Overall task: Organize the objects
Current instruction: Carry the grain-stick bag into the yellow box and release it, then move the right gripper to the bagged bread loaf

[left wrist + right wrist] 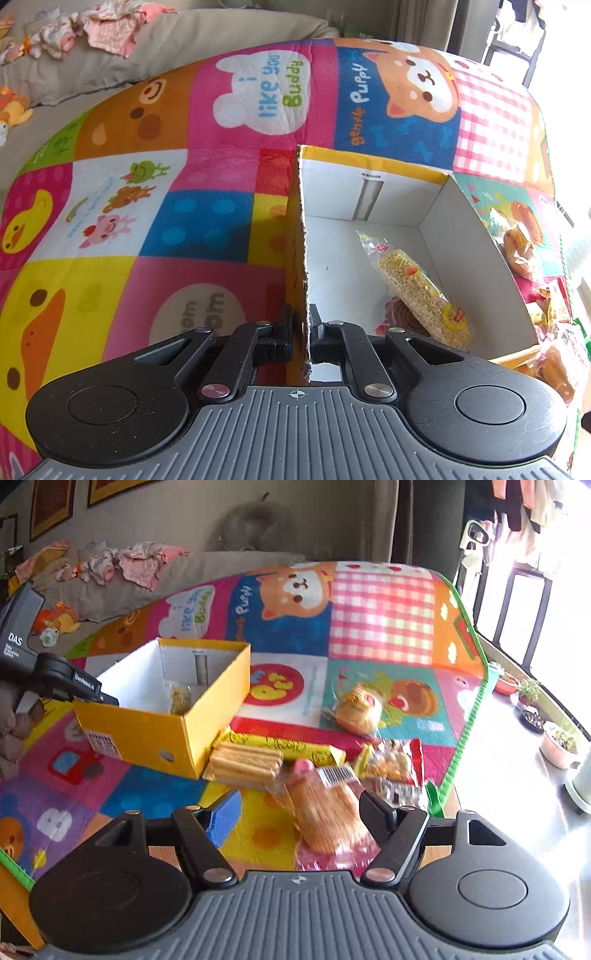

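Left wrist view: the left gripper (302, 328) is pinched on the side wall of the yellow box (480, 251), which already has a puffed-rice bar (424, 291) lying inside. The right gripper (298, 812) is spread wide just over a clear-wrapped cookie pack (328, 812) on the play mat (384, 624). That wrapper looks light, crinkly and slippery, and the contents probably crumble, so I'd grab it gently across the middle.

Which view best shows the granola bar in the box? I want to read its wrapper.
The left wrist view: the bar lies close and whole on the box floor. The right wrist view shows only a small blurred bit of it behind the box wall.
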